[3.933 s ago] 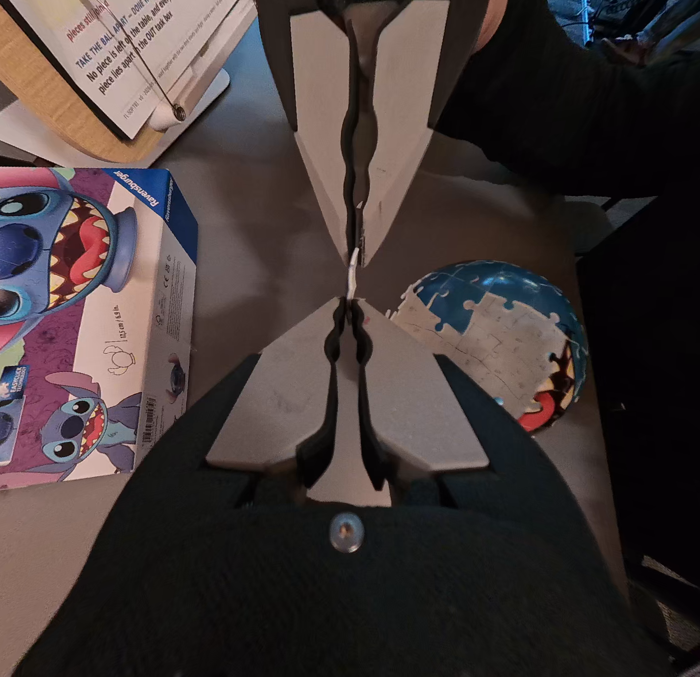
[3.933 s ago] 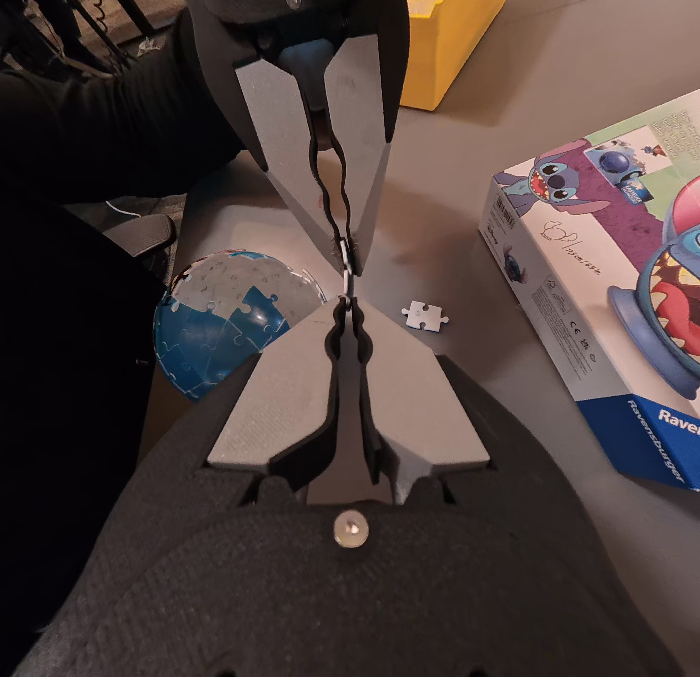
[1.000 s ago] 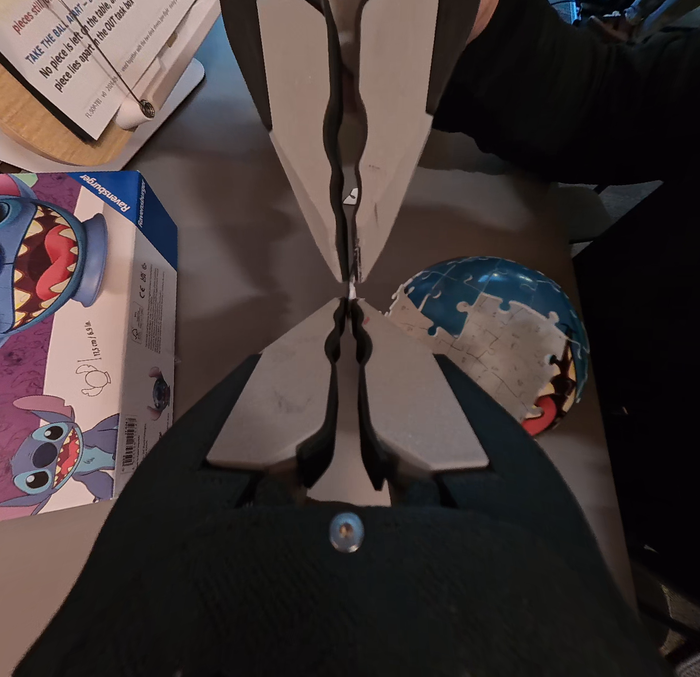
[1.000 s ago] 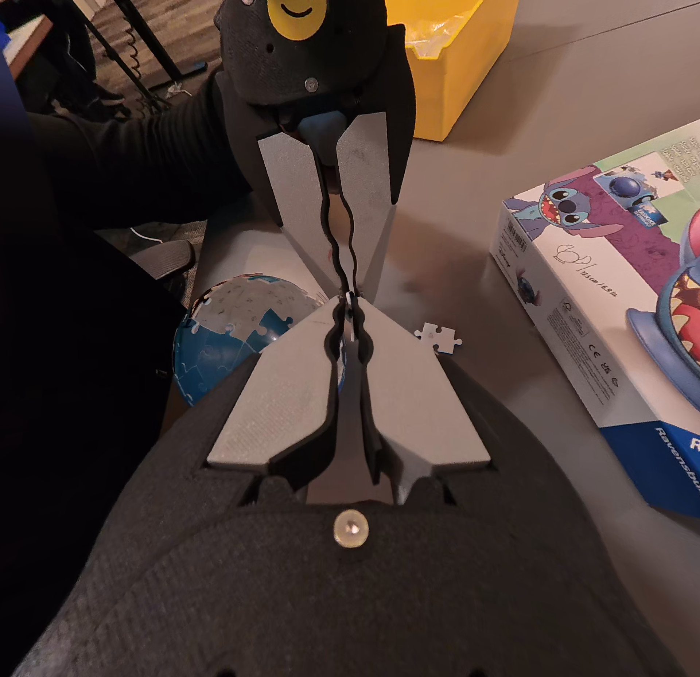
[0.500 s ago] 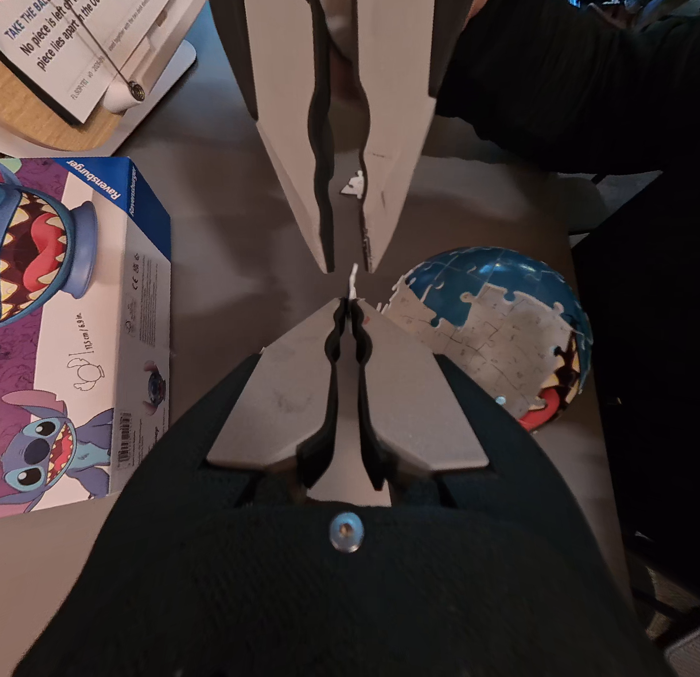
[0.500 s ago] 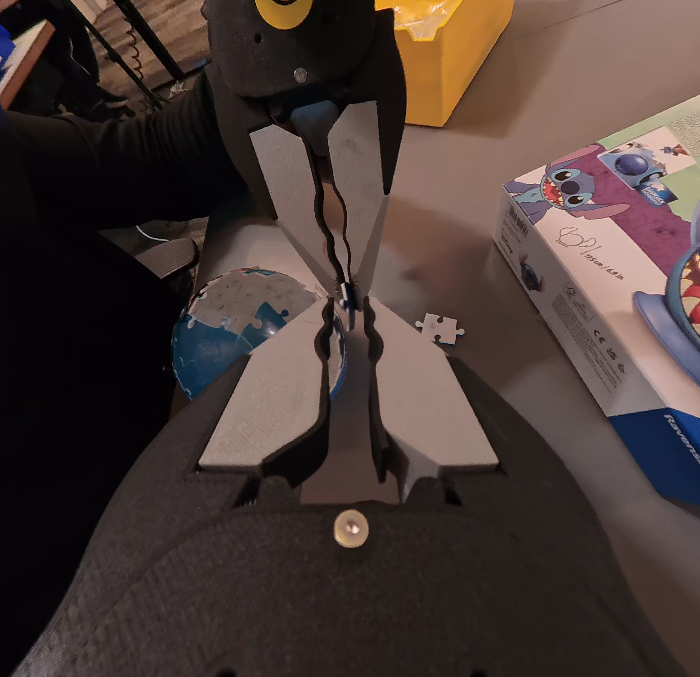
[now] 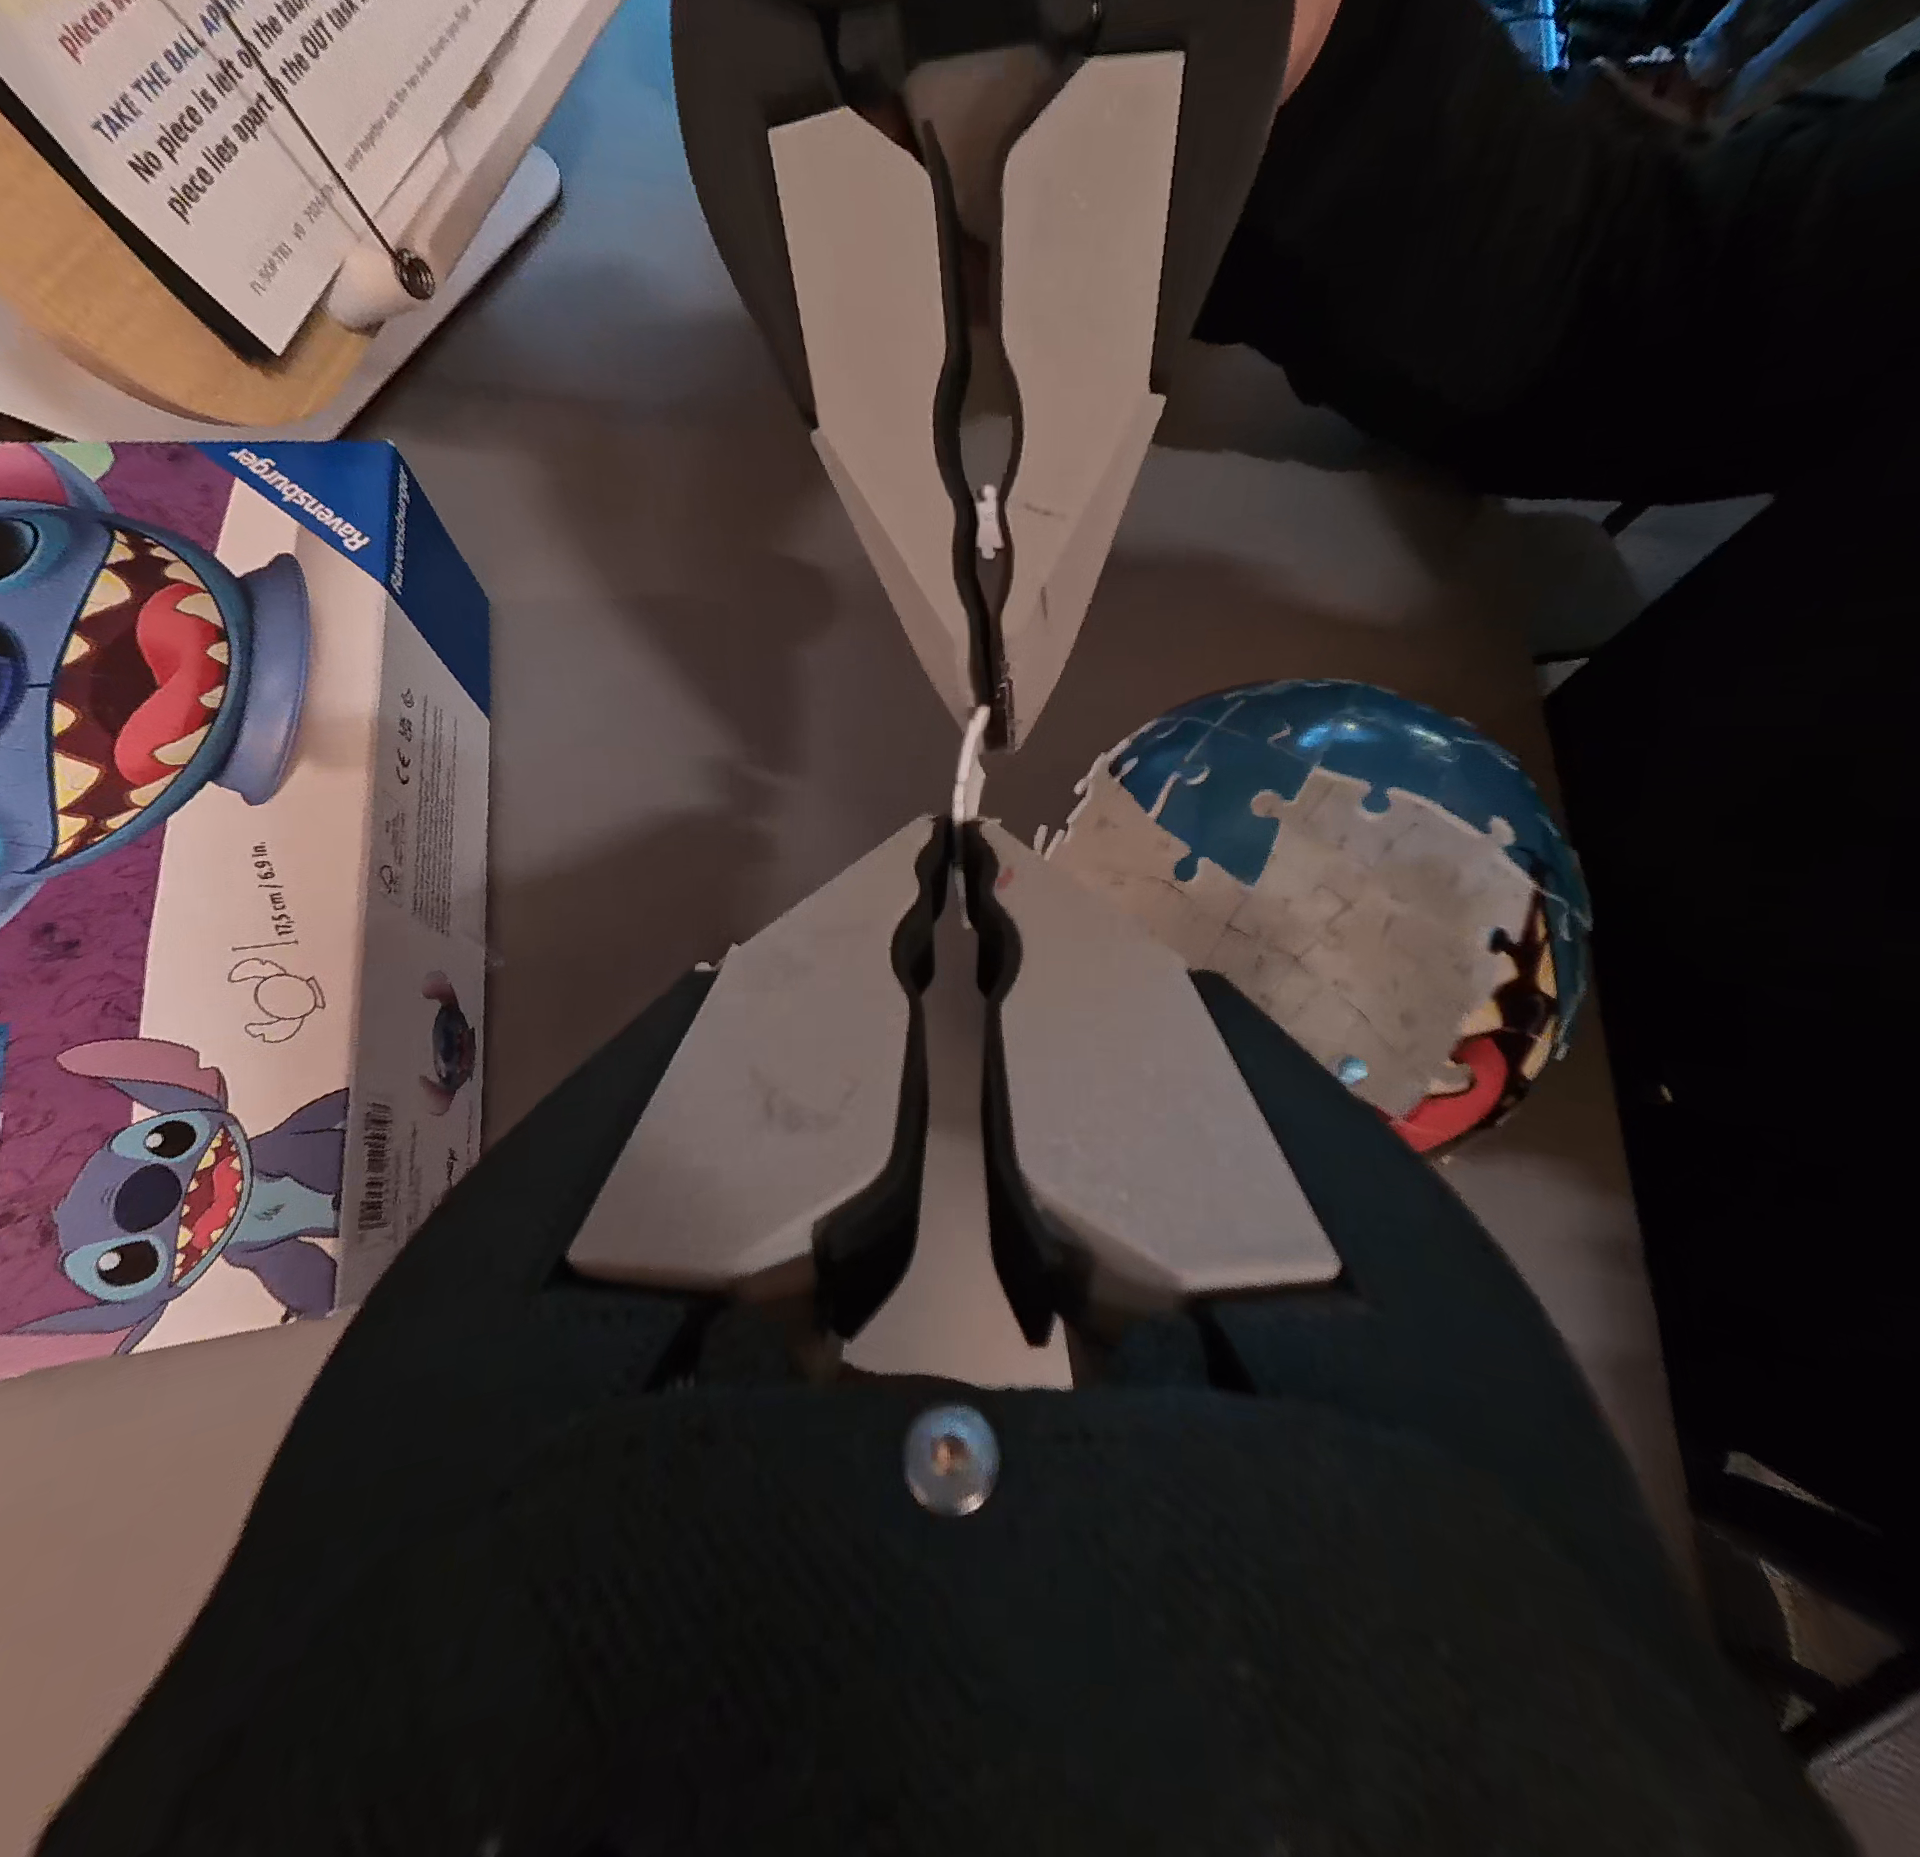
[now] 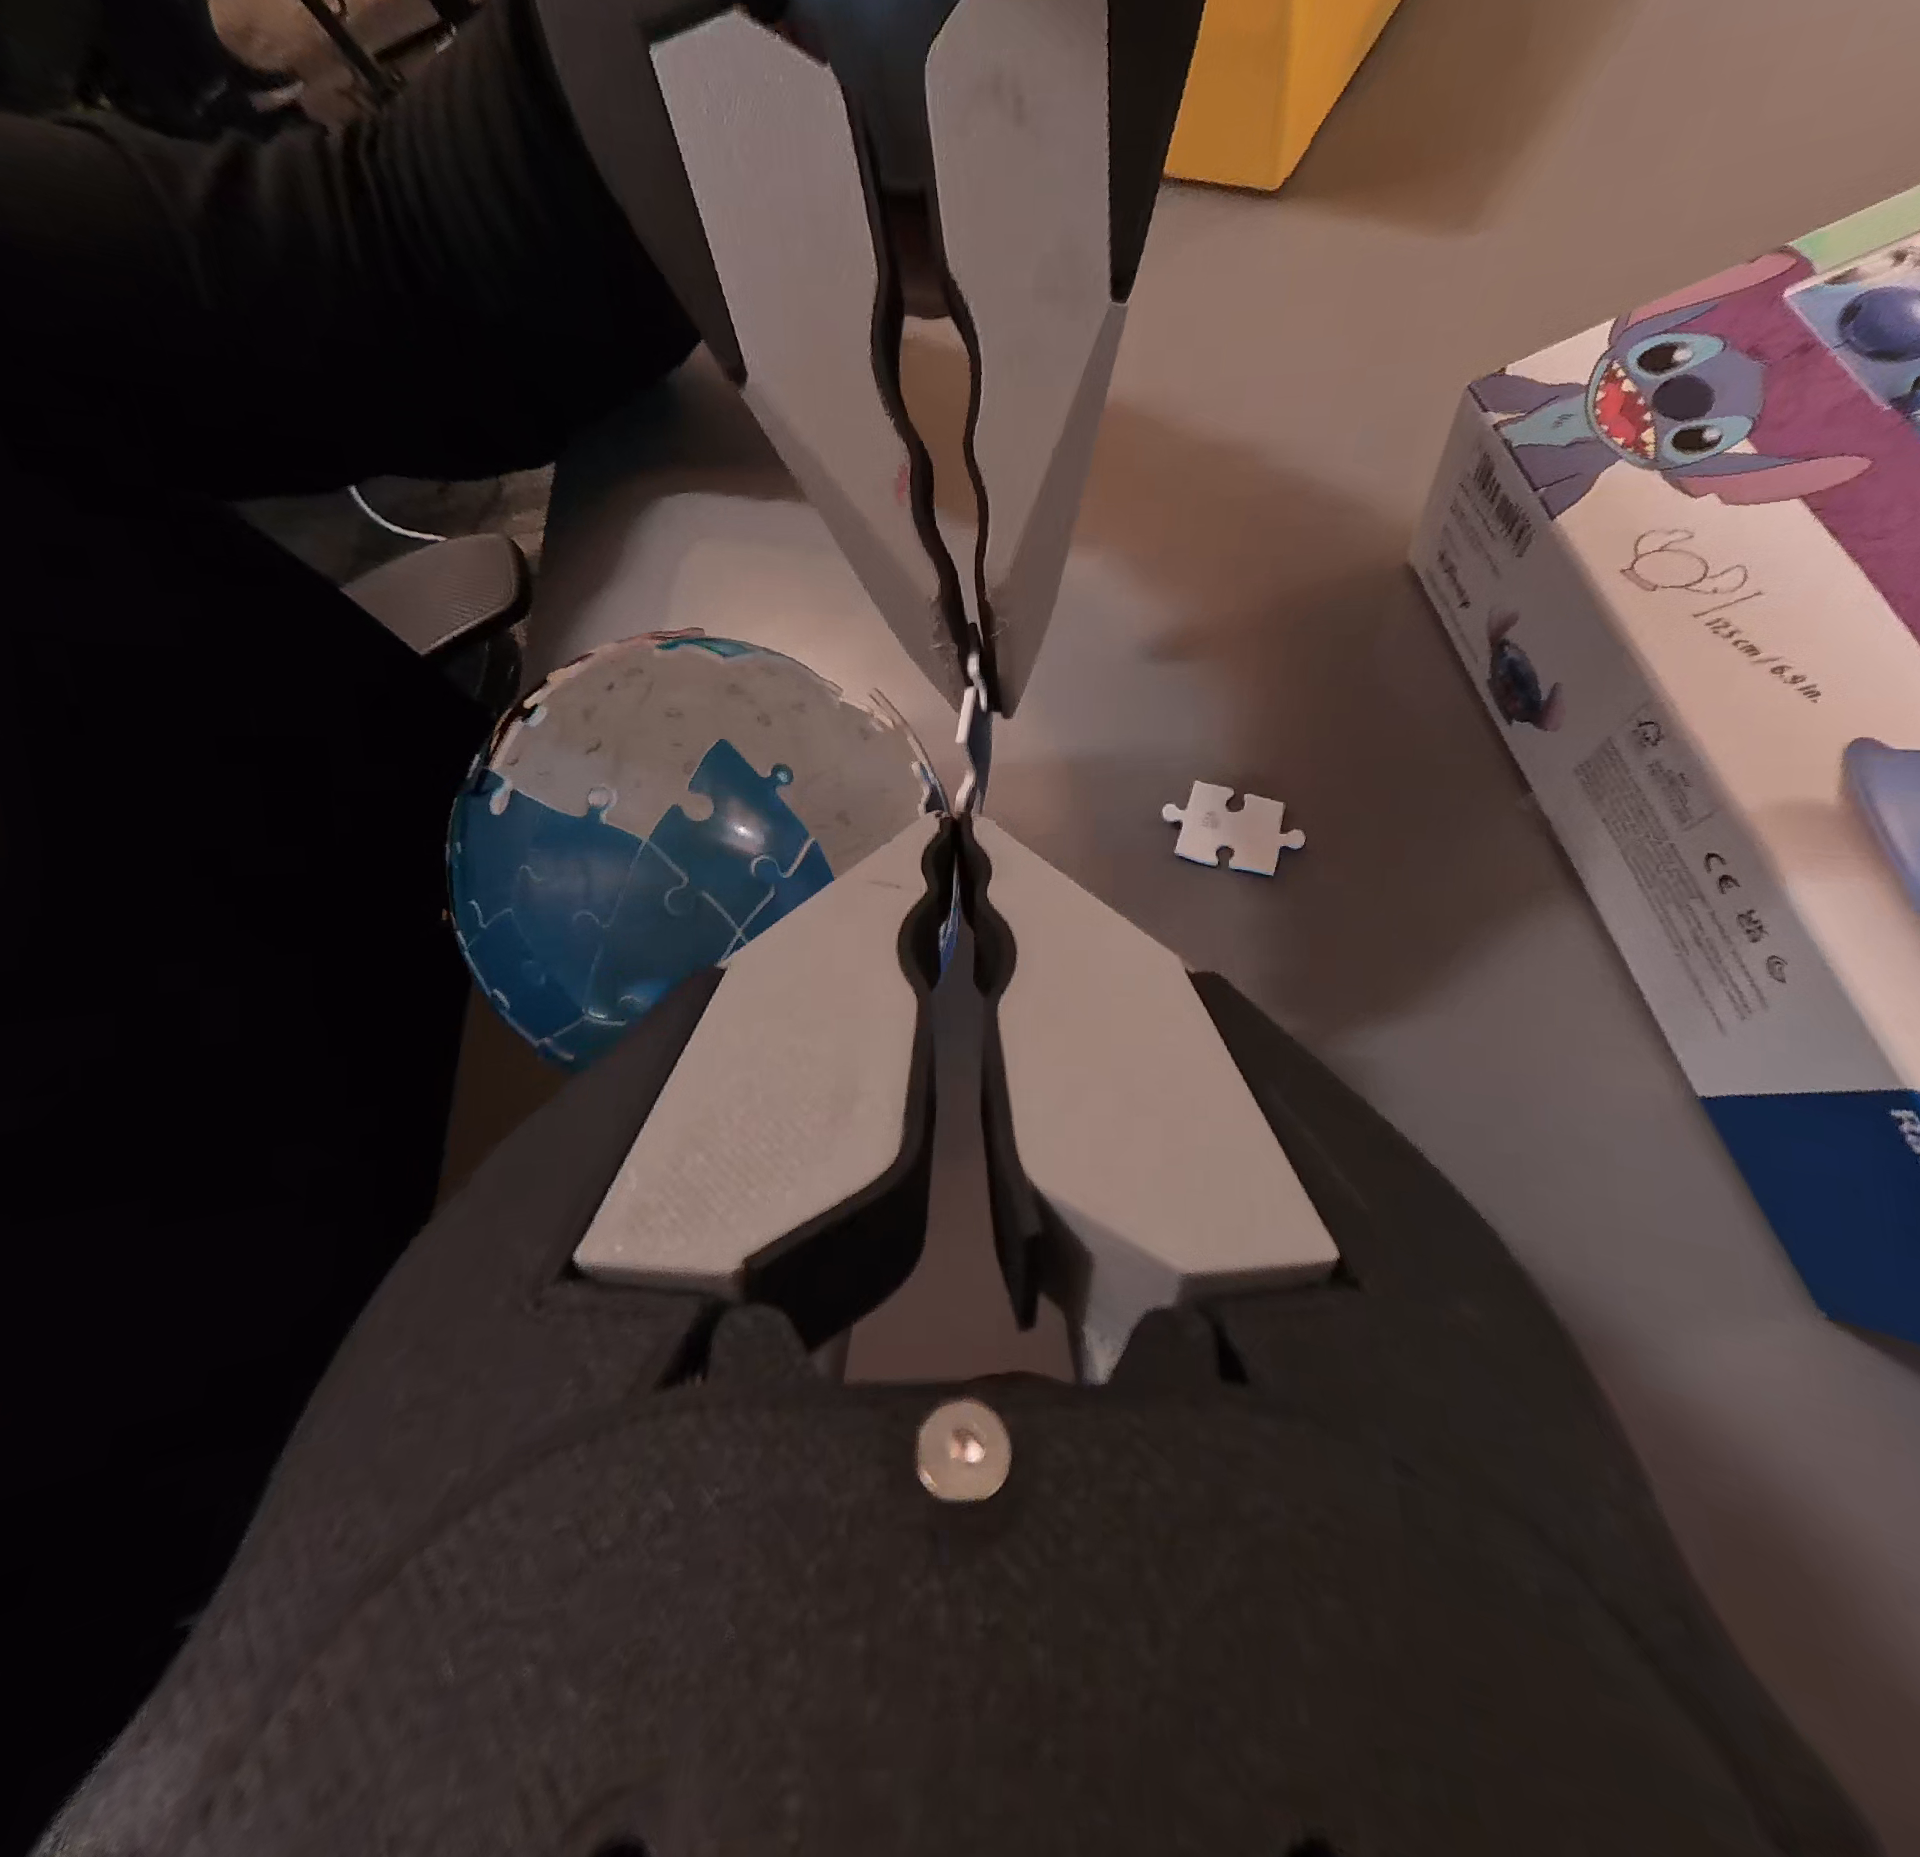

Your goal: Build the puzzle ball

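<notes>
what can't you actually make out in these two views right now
- Held puzzle pieces, both wrist views: seen edge-on between the two grippers' tips, so their printed faces and whether they are joined cannot be told.
- Puzzle ball, right wrist view: its lower right is hidden behind the right gripper.
- Yellow bin, right wrist view: cut off by the top edge; contents unseen.
- Puzzle box, left wrist view: cut off by the left edge.

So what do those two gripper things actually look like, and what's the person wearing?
Each gripper, left and right, has a bulky black textured body with a silver screw in the middle. Two flat pale-grey fingers taper to a point, lined inside with wavy black pads. The person wears black long sleeves.
</notes>
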Tool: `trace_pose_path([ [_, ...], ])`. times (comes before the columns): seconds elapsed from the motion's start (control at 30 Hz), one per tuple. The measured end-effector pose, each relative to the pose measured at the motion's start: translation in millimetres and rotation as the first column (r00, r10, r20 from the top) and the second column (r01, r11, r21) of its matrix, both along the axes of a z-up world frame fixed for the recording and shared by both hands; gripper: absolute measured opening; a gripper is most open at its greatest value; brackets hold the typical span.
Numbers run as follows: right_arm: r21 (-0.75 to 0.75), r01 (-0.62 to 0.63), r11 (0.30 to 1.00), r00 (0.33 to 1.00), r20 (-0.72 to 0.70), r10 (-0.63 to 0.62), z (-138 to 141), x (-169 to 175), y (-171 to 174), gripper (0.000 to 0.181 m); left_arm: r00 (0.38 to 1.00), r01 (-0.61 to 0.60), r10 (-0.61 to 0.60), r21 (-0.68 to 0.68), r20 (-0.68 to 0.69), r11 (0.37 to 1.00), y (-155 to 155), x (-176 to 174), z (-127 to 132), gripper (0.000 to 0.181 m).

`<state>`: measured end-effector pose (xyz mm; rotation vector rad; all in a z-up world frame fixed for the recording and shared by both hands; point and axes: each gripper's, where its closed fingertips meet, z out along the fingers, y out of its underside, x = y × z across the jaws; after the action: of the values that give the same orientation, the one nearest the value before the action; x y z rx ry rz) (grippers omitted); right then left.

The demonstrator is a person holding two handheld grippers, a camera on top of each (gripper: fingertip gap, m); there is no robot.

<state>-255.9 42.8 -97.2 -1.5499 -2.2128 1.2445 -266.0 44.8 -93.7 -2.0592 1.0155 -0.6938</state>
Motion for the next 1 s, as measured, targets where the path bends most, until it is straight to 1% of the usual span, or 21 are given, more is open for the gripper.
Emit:
trace_pose_path([
  [0.07, -0.007, 0.005, 1.000, 1.000, 0.005, -0.005, -0.4, 1.1, 2.0, 0.001, 1.000, 0.004, -0.004, -0.009, -0.007, 1.000, 0.0, 1.5, -3.4, 0.000],
  [0.17, -0.039, 0.019, 0.999, 1.000, -0.001, -0.019, 4.7, 1.5, 4.7, 0.010, 1.000, 0.003, -0.004, -0.020, -0.030, 1.000, 0.6, 1.4, -9.4, 0.000],
  [0.27, -0.060, 0.038, 0.997, 0.999, -0.032, -0.040, 10.3, -2.5, 5.7, 0.012, 0.999, 0.007, -0.008, -0.028, -0.032, 1.000, 0.8, 3.5, -12.4, 0.000],
  [0.33, -0.064, 0.039, 0.997, 0.999, -0.030, -0.041, 8.7, -5.3, 3.2, 0.014, 0.999, 0.012, -0.014, -0.031, -0.037, 0.999, 0.2, 5.5, -14.0, 0.000],
  [0.43, -0.038, 0.023, 0.999, 1.000, -0.009, -0.024, 0.7, -6.7, -1.7, 0.011, 0.999, 0.020, -0.021, -0.032, -0.043, 0.999, -1.2, 7.5, -14.9, 0.000],
  [0.53, -0.023, 0.016, 1.000, 1.000, 0.003, -0.016, -4.9, -8.2, -4.4, 0.002, 0.999, 0.026, -0.027, -0.035, -0.028, 0.999, -2.5, 8.0, -11.9, 0.000],
  [0.63, -0.011, 0.029, 1.000, 0.999, -0.016, -0.029, -3.2, -10.2, -1.7, 0.000, 1.000, 0.024, -0.025, -0.024, -0.009, 0.999, -2.7, 4.9, -6.3, 0.001],
  [0.7, -0.032, 0.037, 0.999, 0.999, -0.020, -0.038, 0.7, -9.3, -0.3, 0.000, 1.000, 0.026, -0.026, -0.023, 0.003, 0.999, -5.2, -0.6, -0.5, 0.002],
  [0.77, -0.049, 0.051, 0.997, 0.999, -0.008, -0.052, 1.0, -7.3, 3.5, 0.000, 1.000, 0.007, -0.007, -0.017, -0.013, 1.000, -5.8, -11.4, 2.4, 0.007],
  [0.87, -0.083, 0.072, 0.994, 0.997, 0.000, -0.072, 2.2, -6.5, 8.2, 0.000, 0.999, -0.043, 0.043, 0.012, -0.006, 0.999, -1.3, -24.7, 11.4, 0.007],
  [0.93, -0.090, 0.071, 0.993, 0.997, 0.000, -0.072, 2.9, -6.0, 8.6, 0.000, 0.999, -0.044, 0.044, 0.016, 0.012, 0.999, -2.3, -26.7, 16.1, 0.007],
  [1.0, -0.080, 0.065, 0.995, 0.998, 0.004, -0.065, 2.1, -5.1, 7.5, 0.000, 0.999, -0.053, 0.053, 0.025, -0.001, 0.998, -1.0, -28.4, 15.8, 0.006],
])
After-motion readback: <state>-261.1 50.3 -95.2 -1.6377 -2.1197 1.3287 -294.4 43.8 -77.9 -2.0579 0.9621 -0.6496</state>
